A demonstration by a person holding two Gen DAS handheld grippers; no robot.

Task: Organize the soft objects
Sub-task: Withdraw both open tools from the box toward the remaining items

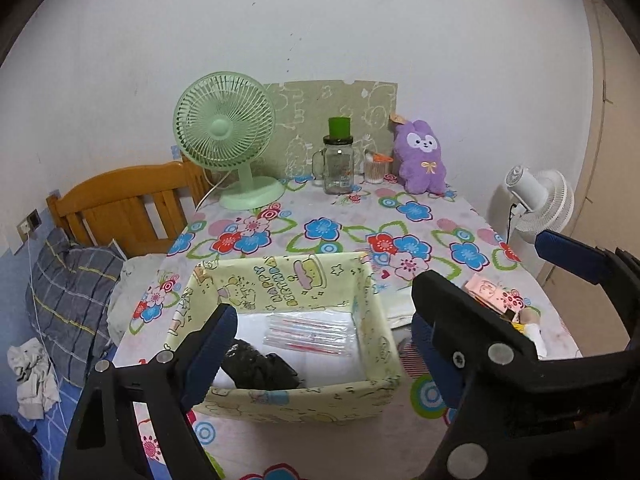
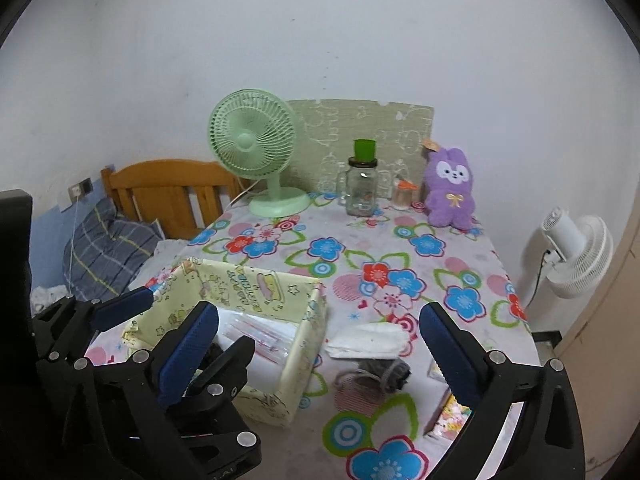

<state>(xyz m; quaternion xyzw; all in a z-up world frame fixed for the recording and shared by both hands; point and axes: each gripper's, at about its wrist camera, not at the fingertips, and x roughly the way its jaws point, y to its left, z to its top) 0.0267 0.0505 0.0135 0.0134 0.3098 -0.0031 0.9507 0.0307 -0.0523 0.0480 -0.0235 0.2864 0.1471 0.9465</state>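
Both grippers, L & R, gape empty; drop R onto white cloth just beside box, pinch mid-fold

Both tools are showing matte black, angular frames studded with round silver rivets and a dark hex screw. The left gripper is wearing ribbed blue pads on its fingers; the right gripper is carrying the same blue-lined jaws.
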